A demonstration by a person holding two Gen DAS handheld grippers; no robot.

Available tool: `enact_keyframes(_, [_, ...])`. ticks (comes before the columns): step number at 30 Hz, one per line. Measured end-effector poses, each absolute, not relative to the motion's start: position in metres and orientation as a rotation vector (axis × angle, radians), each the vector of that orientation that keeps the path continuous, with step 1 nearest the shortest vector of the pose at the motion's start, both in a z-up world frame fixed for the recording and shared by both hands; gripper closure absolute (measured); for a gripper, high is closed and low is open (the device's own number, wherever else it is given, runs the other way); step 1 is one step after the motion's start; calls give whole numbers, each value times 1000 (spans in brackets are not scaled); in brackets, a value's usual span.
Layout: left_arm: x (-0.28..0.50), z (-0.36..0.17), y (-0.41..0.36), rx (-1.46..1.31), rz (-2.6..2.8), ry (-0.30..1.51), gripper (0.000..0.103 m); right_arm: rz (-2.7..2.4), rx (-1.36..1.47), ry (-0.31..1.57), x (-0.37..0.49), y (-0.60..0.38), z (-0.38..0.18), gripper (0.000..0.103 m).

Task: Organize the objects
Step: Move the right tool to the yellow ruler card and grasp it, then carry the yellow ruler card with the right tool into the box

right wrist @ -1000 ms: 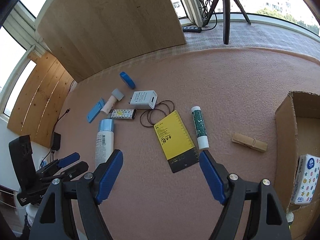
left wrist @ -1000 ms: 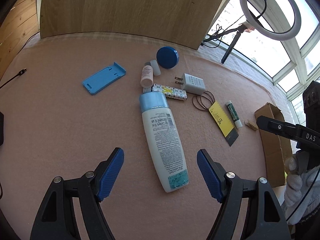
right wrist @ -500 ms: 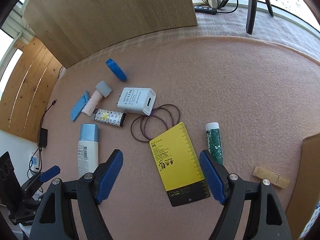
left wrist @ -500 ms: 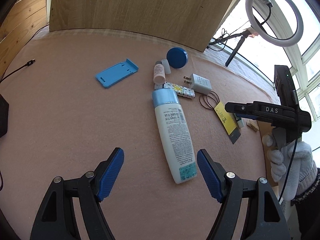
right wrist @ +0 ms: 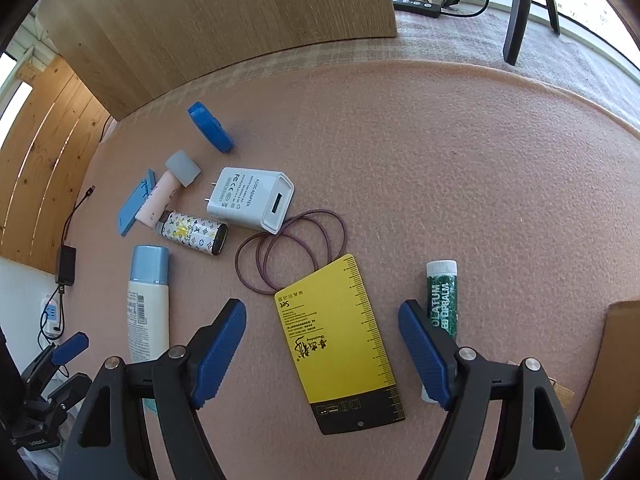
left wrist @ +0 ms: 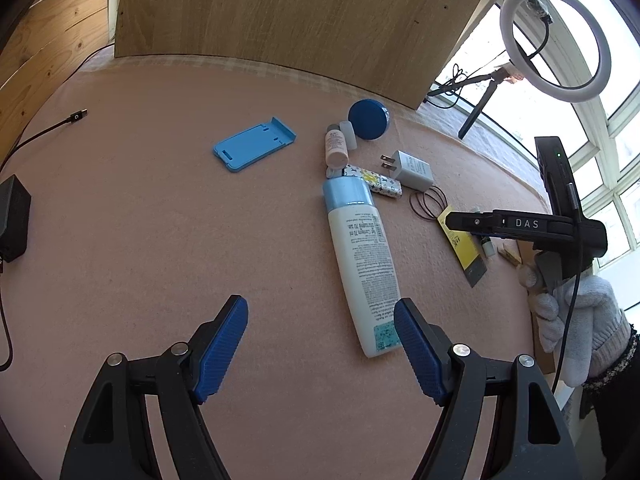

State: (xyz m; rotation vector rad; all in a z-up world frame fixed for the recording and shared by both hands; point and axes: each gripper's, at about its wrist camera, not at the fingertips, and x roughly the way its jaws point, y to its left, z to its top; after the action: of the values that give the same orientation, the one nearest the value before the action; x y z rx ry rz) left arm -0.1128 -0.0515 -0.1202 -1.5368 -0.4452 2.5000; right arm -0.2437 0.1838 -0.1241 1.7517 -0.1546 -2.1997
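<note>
Small objects lie on a pink mat. My right gripper (right wrist: pixel 322 354) is open and empty, low over a yellow ruler card (right wrist: pixel 338 340), which lies between its fingers. A green lip balm (right wrist: pixel 441 300) lies by its right finger. My left gripper (left wrist: pixel 320 346) is open and empty, just short of a white bottle with a blue cap (left wrist: pixel 362 260). Beyond lie a white charger (right wrist: pixel 252 198), hair bands (right wrist: pixel 290 254), a patterned tube (right wrist: pixel 194 234), a small pink bottle (right wrist: pixel 162 196), a blue round lid (right wrist: pixel 210 126) and a blue phone stand (left wrist: pixel 254 144).
A cardboard box (right wrist: pixel 604 364) stands at the right edge, with a wooden clothespin (left wrist: pixel 508 254) beside it. A wooden board (left wrist: pixel 280 12) stands at the back. A black cable (left wrist: pixel 44 132) and adapter (left wrist: pixel 12 218) lie at the left. A ring light (left wrist: pixel 556 40) stands behind.
My right gripper has moved forward and down, closing in on the yellow card. My left gripper has drifted left and back, so the bottle now sits toward its right finger.
</note>
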Motion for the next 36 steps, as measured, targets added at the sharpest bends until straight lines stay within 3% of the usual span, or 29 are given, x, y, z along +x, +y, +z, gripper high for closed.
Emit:
enact_keyframes(6, [-112,-122,-49,-1549,2495,-441,25,-2206,1747,120,-226,166,-126,28])
enact_keyframes(11, [-111,-124,-44,-1554,2489,-437,25,-2229,1735,260,-219,159,-127,35])
enact_keyframes(17, [-108,-123,-35,-1554,2485,-407,25,-2257,1735,260,-217,170,-123,57])
enact_keyframes(26, [-107,-119,-25,-1550,2478,-375,25,-2253,1714,254,-195,165,-124,57])
enact_keyframes(36, [-107,-116,-13,-1547,2470,-341,25,-2314,1685,97,-162,190,-111,57])
